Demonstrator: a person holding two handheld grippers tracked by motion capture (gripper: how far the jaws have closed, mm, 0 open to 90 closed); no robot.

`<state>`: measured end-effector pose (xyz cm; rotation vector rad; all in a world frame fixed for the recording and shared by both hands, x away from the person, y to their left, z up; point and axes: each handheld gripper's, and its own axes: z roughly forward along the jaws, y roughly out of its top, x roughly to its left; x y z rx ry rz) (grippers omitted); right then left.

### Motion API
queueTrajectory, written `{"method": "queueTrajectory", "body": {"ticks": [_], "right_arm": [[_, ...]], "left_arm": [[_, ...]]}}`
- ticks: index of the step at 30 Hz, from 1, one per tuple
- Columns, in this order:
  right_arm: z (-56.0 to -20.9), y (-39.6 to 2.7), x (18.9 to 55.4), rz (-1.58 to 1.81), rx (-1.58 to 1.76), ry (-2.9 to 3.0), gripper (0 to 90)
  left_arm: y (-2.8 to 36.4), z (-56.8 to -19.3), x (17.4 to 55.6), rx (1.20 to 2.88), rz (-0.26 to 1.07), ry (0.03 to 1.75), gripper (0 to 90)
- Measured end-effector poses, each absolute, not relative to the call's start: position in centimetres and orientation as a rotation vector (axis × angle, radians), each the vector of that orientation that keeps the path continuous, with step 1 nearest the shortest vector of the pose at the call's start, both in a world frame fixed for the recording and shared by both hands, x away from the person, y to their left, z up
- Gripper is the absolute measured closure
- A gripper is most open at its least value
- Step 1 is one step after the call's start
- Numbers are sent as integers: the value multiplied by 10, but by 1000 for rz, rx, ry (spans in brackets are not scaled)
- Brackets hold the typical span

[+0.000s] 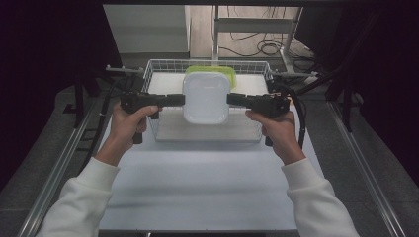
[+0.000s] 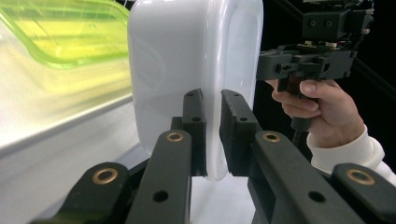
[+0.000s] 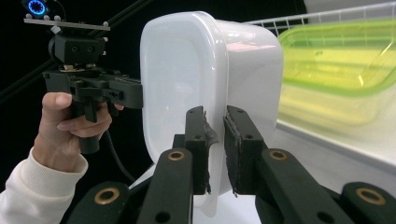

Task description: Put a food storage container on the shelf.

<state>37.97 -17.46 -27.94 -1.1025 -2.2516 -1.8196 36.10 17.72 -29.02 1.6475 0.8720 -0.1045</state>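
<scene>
The left hand-held gripper (image 1: 180, 99) is closed on the left rim of a white plastic container (image 1: 206, 97), its two black jaws pinched down to a narrow gap with only the thin lip between them, as is seen close up in the left gripper view (image 2: 212, 135). The container is held in the air, level, above the front part of a white wire basket (image 1: 157, 66) that stands on the desk (image 1: 197, 177). Behind it, inside the basket, a translucent lime-green container (image 1: 228, 72) rests on the basket floor.

The white container is judged to be light and apparently empty: a thin-walled, smooth, glossy tub of moulded plastic with a squarish outline, rounded corners and a flared lip. Its walls are expected to flex somewhat under pressure, and the slick surface could slide between the pads, so the projecting rim is taken as the sound place for a hold, at opposite sides, as is done here. A single-sided hold would likely let it tip. It is not thought fragile.

The green container (image 3: 341, 60) is of similar rounded-rectangular form, shallower in look, with a thicker rim. The basket is made of thin white wire in a grid.

The right hand-held gripper (image 1: 231, 98) is clamped on the right rim of the white container (image 3: 210, 79), its jaws brought almost together on the lip (image 3: 215, 144); a worn, frayed pad lining is seen on its inner faces.
</scene>
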Motion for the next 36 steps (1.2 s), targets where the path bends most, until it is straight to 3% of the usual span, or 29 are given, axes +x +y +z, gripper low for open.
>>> {"method": "queueTrajectory", "body": {"ticks": [17,36], "right_arm": [[-251,-175,430,-1797,-1150,-2213,794],[-249,-171,495,-1697,-1251,-2128,795]], "left_arm": [[178,-262,421,1645,-167,895,812],[181,-267,484,1597,-260,1000,811]]}}
